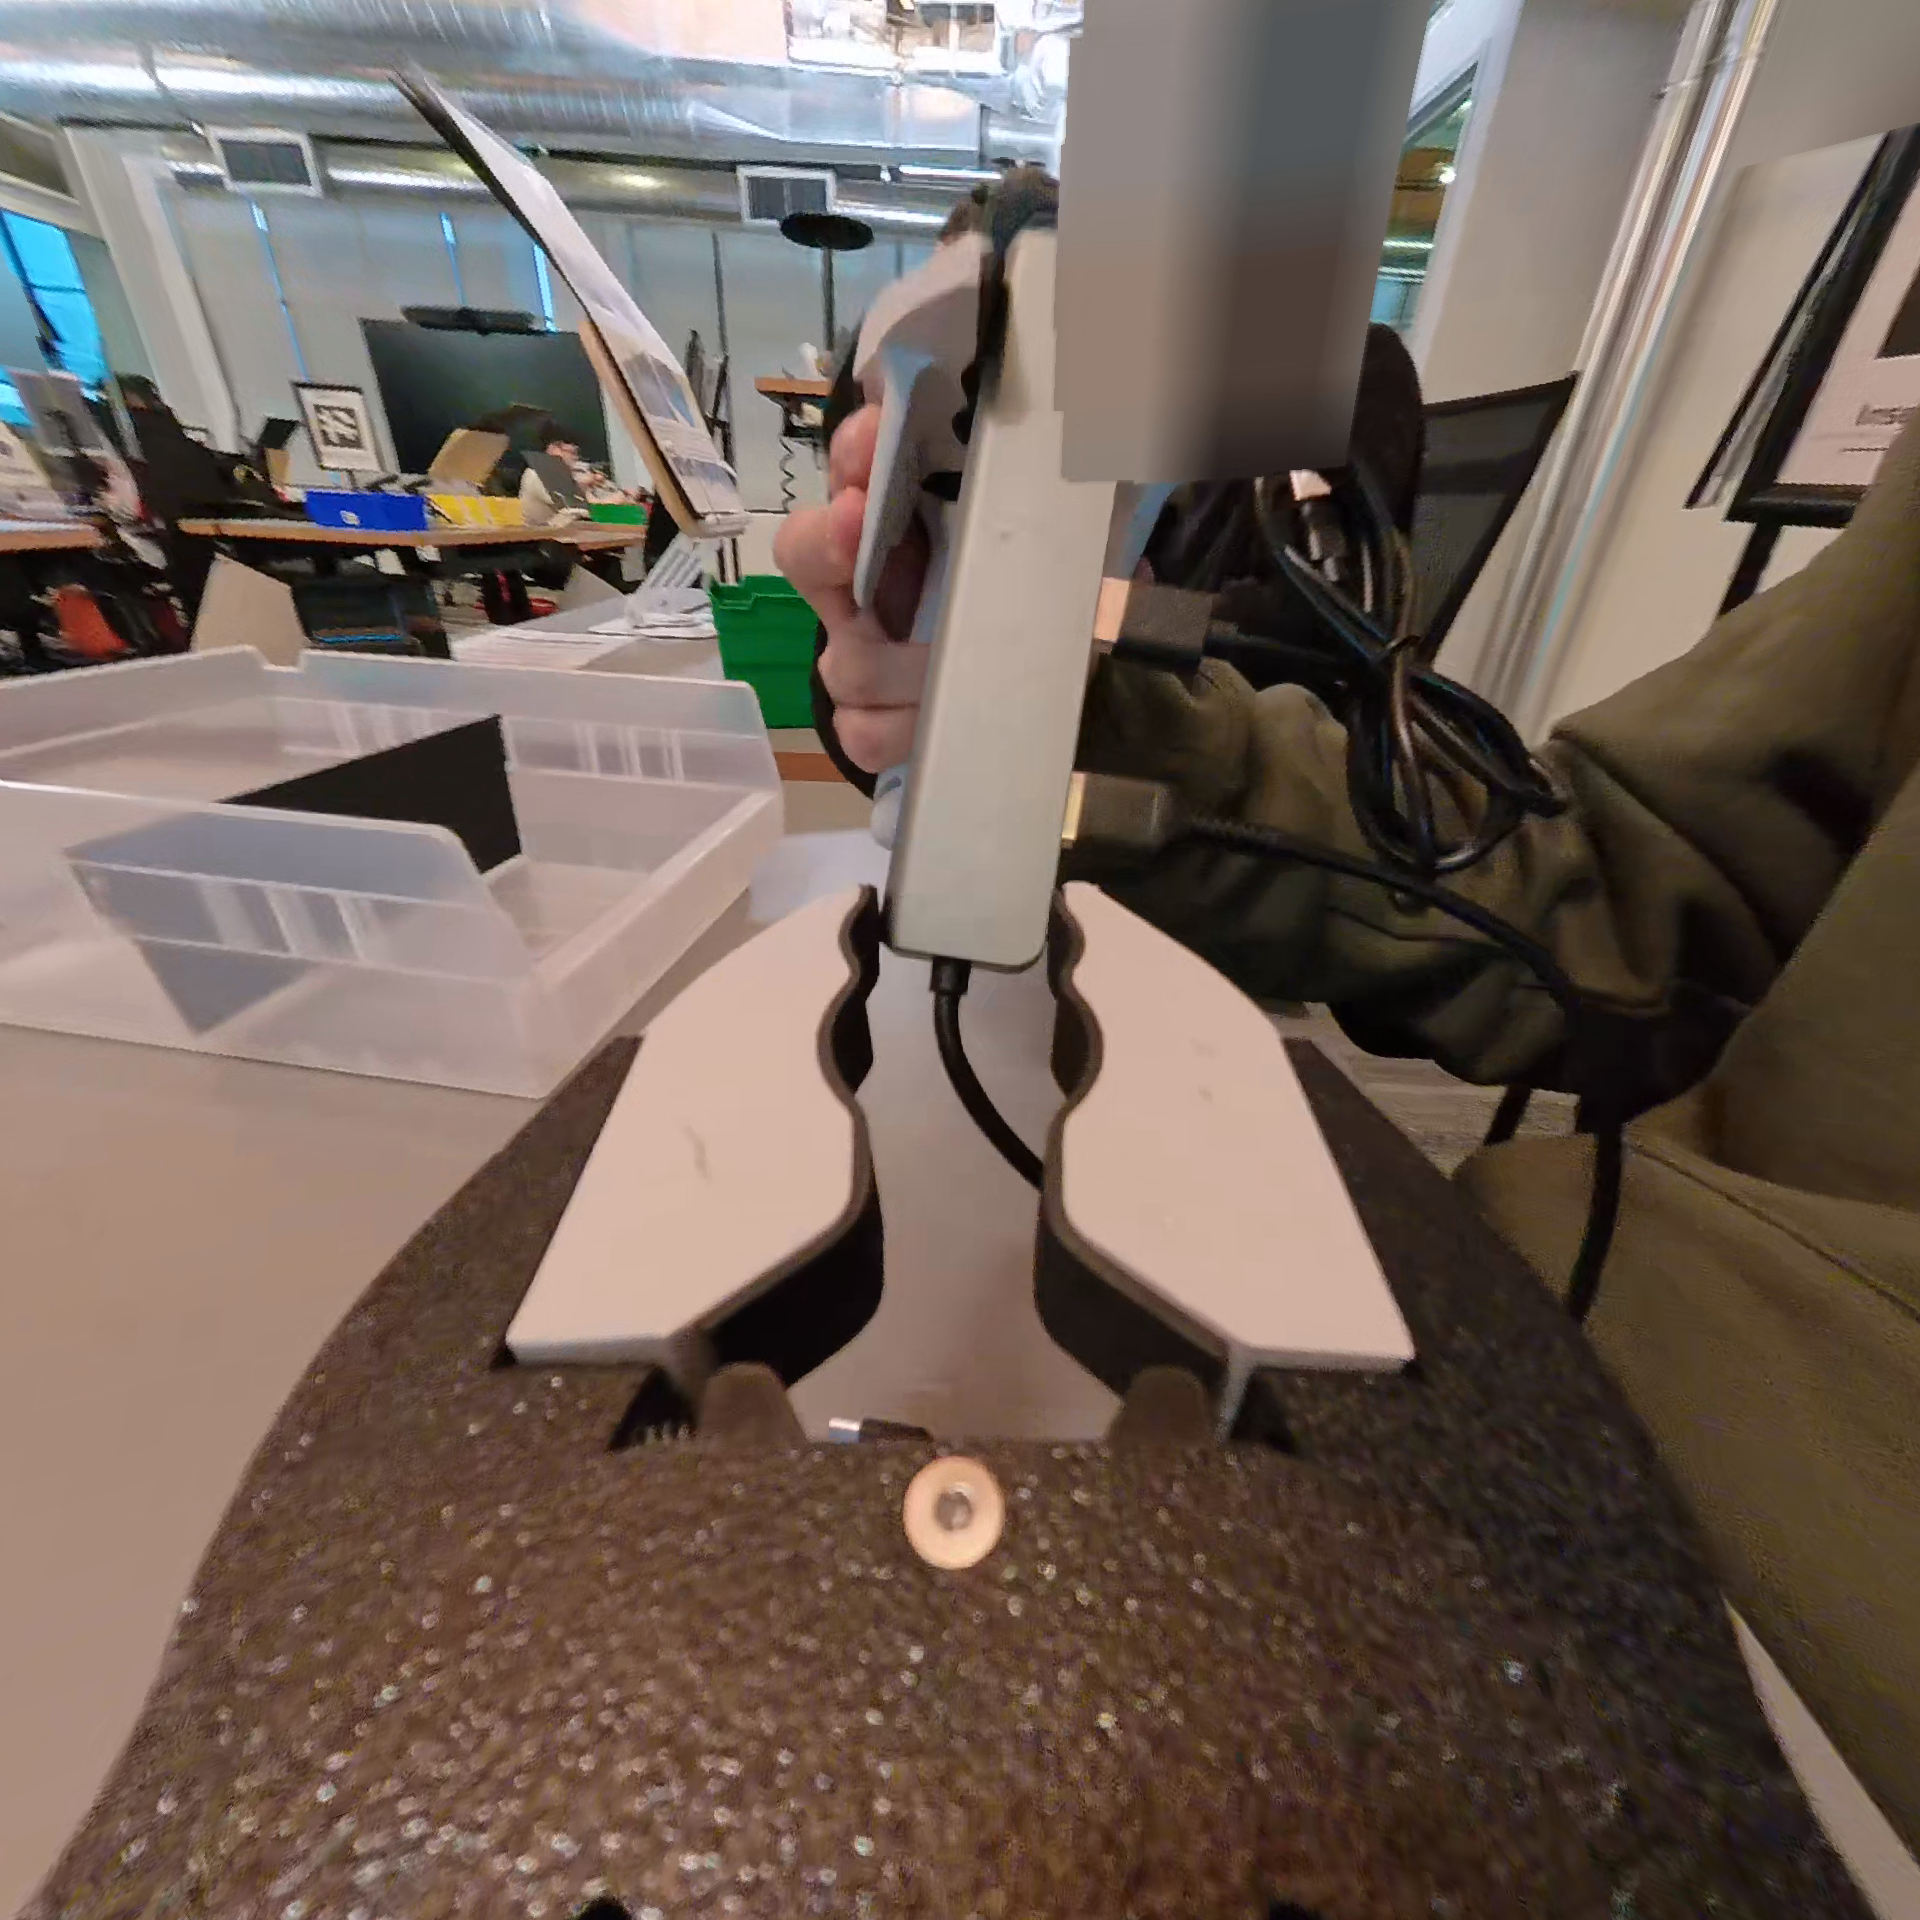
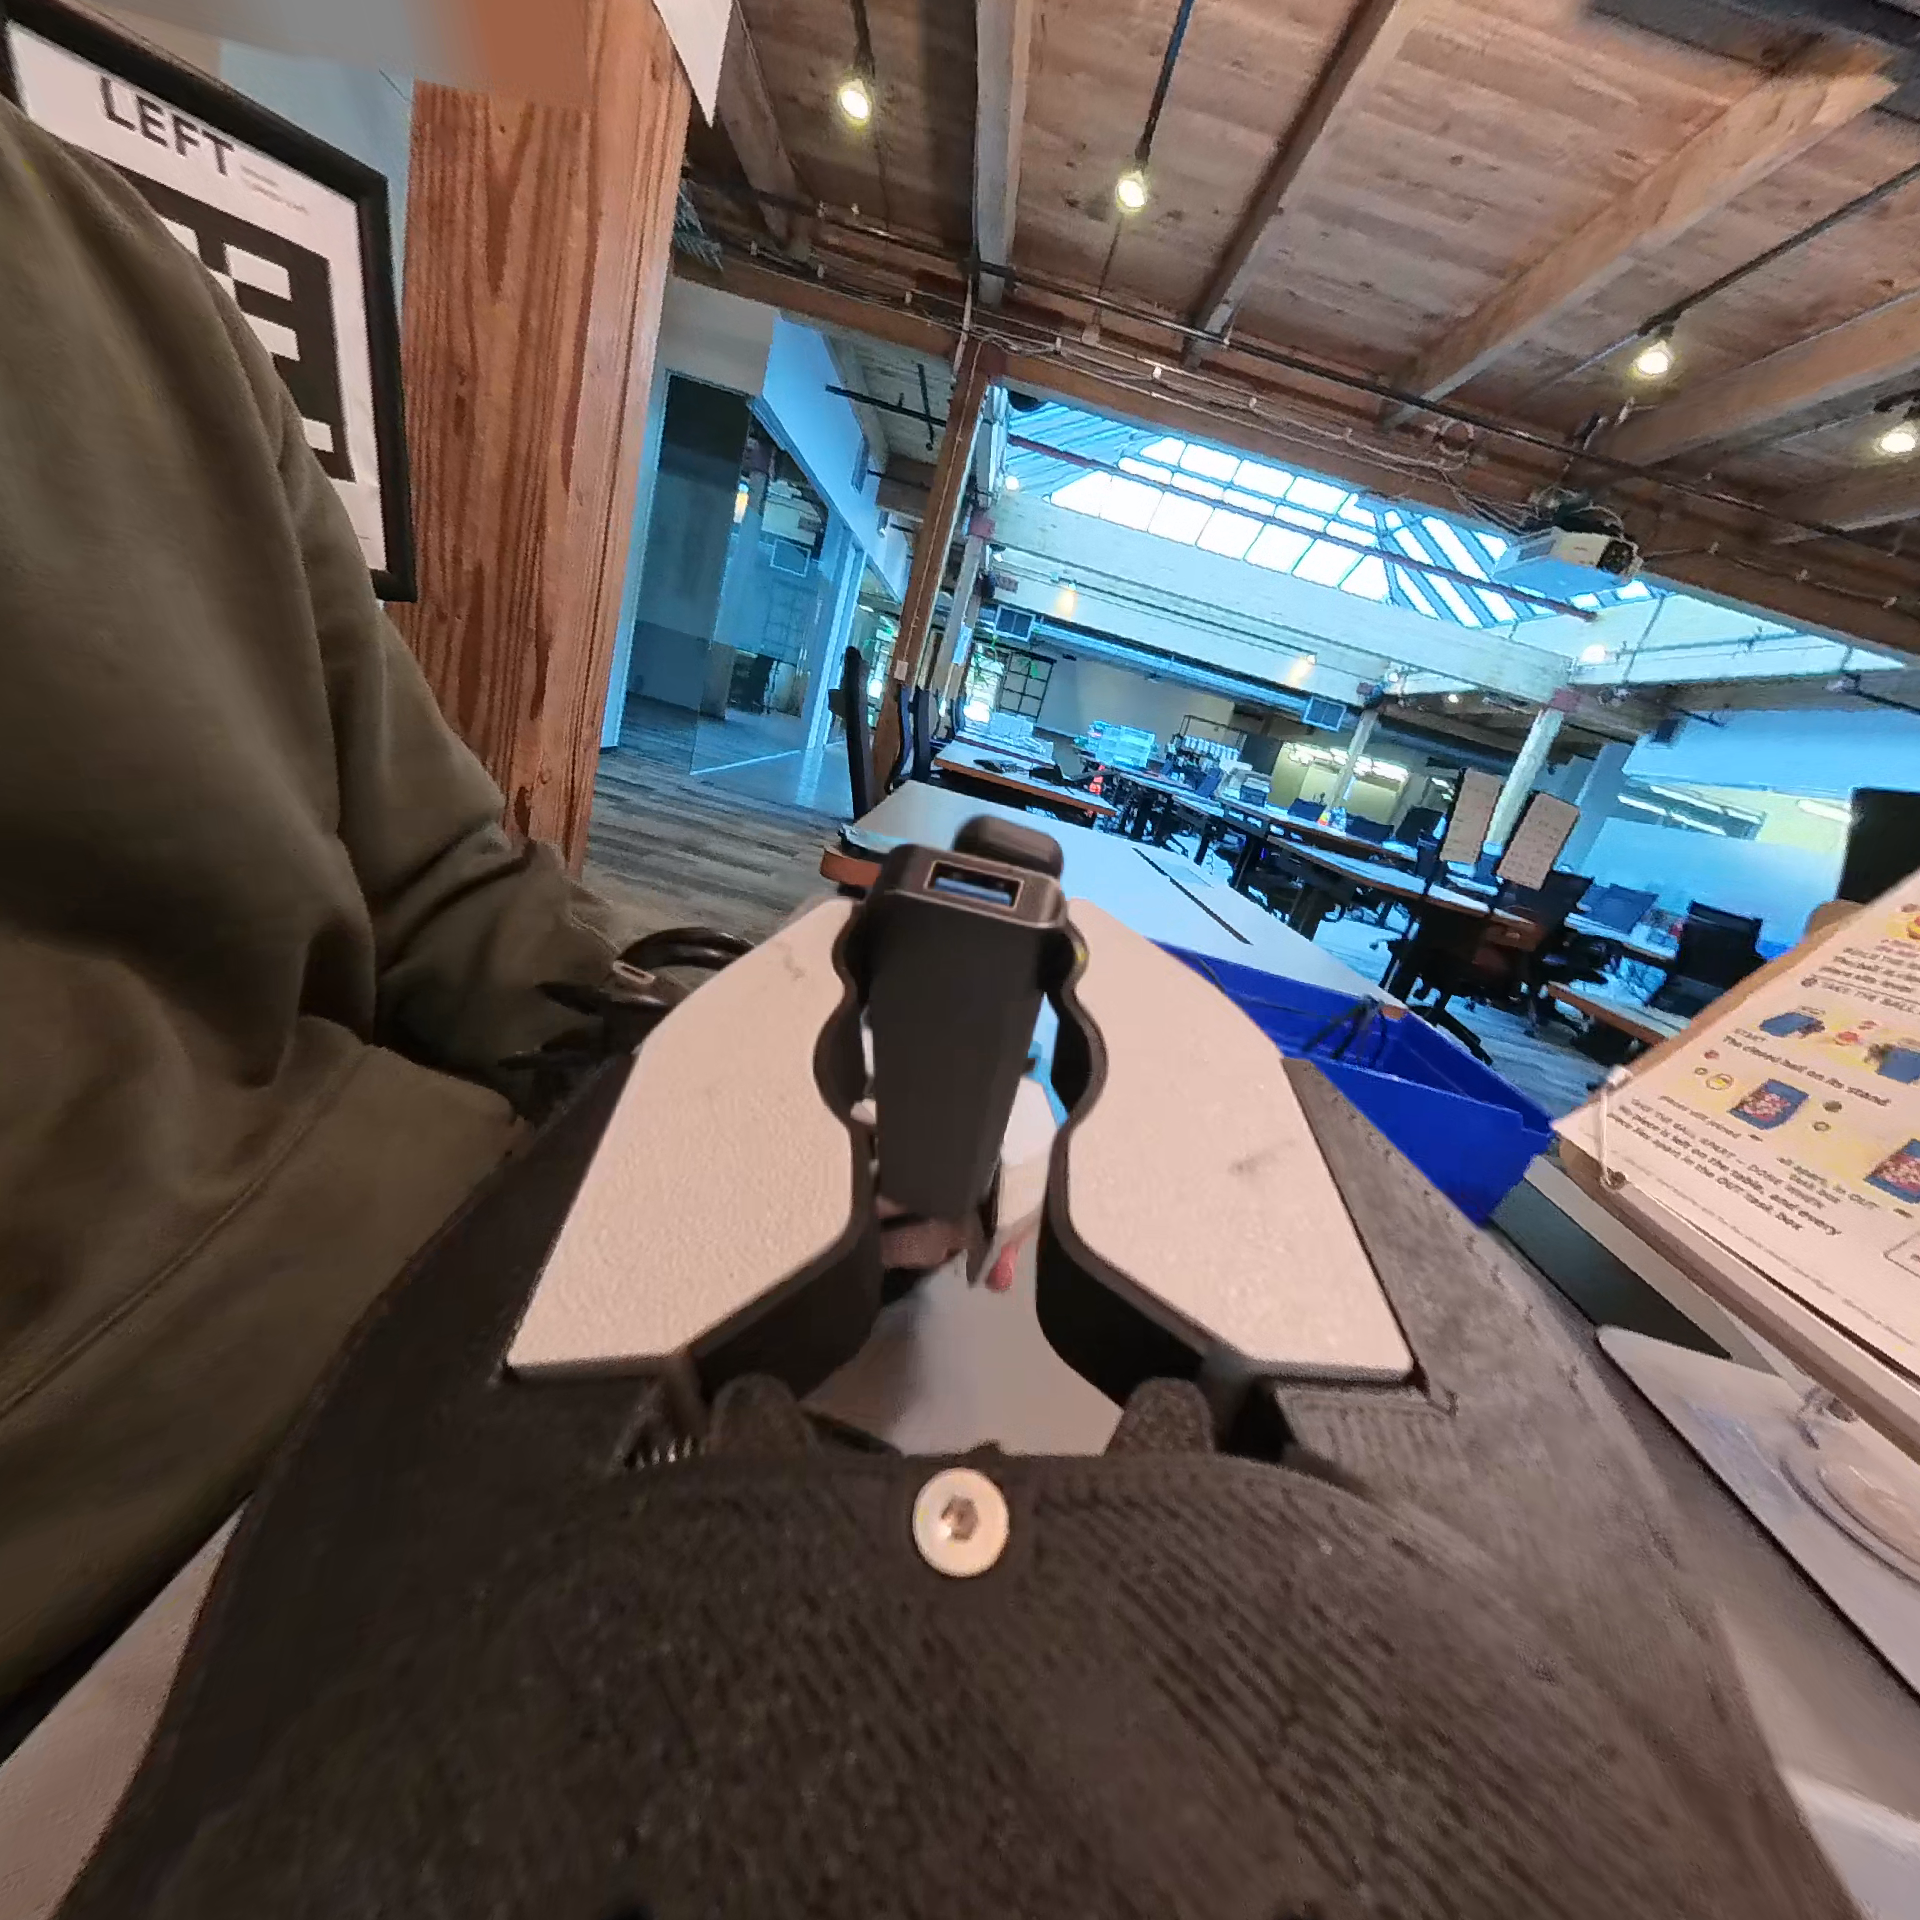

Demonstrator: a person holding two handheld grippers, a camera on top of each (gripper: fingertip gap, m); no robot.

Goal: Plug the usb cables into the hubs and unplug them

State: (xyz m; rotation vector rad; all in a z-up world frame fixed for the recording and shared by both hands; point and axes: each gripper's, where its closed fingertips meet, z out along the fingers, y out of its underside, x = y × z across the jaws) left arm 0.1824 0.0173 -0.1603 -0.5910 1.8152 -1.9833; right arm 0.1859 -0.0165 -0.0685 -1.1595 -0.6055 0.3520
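Observation:
My left gripper (image 1: 966, 925) is shut on the lower end of a silver usb hub (image 1: 997, 644) and holds it upright above the table. The hub's own black cable (image 1: 971, 1070) hangs down between my fingers. Two black usb plugs (image 1: 1127, 816) sit in the hub's right side, and their cables (image 1: 1392, 675) loop in a tangle to the right. My right gripper (image 2: 956, 956) is shut on a dark grey hub (image 2: 951, 1049) that points away from me, with a blue usb port (image 2: 971, 883) at its far end.
A clear plastic tray (image 1: 582, 935) with a black divider stands on the table at the left. A person's hand (image 1: 852, 634) and olive sleeve (image 1: 1662, 883) are behind the silver hub. A blue bin (image 2: 1392, 1081) and an instruction board (image 2: 1766, 1101) are to the right. The gap from one gripper's tips to the other's is roughly 10 cm.

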